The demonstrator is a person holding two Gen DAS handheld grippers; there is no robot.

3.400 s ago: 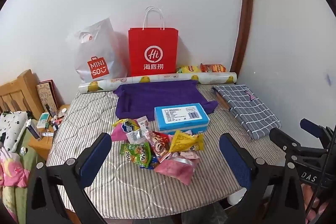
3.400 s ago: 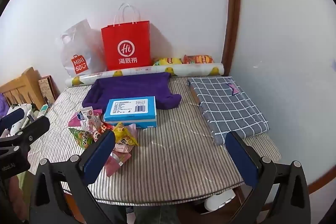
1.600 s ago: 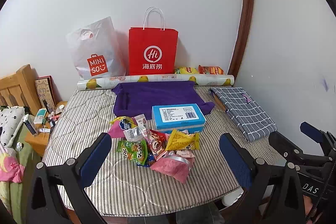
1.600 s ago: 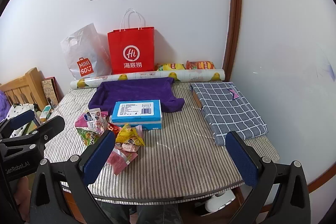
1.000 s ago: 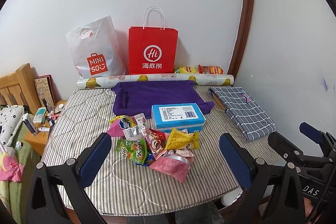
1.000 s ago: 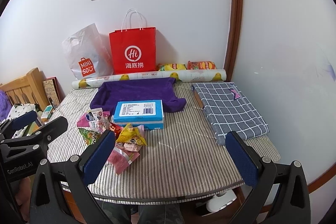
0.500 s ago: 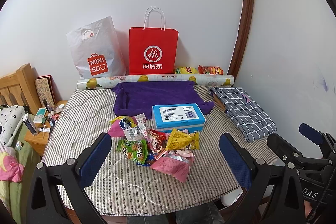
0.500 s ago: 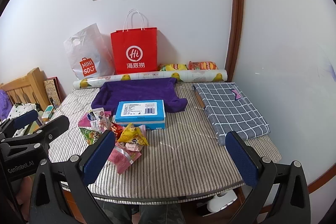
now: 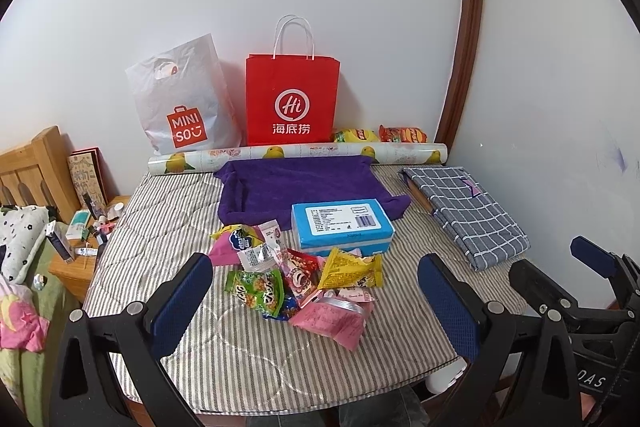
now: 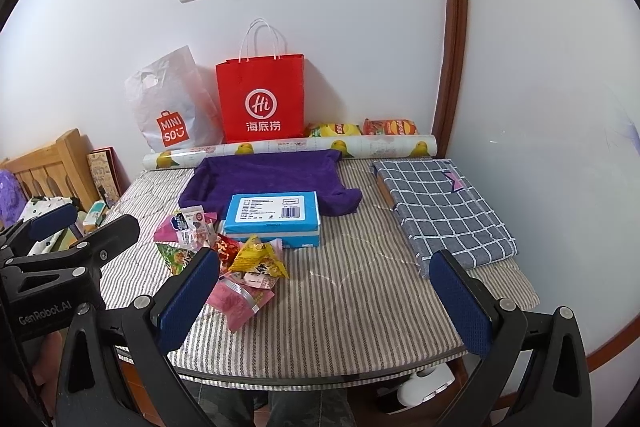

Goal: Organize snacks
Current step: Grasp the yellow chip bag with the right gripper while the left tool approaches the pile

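Both the left claw [image 9: 314, 301] and right claw [image 10: 326, 291] hang empty, jaws wide apart, short of the table [image 10: 360, 307]. The snack packets [image 9: 304, 279] lie heaped just ahead of the left claw, against the blue box [image 9: 340, 229]. They look light, crinkly and slippery; pinch a sealed edge, probably the pink packet [image 9: 332, 323] nearest.

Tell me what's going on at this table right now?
A person holds both grippers above the near edge of the striped table, both open and empty. The left gripper faces a loose pile of snack packets lying in front of a blue box. Nothing has been picked up yet.
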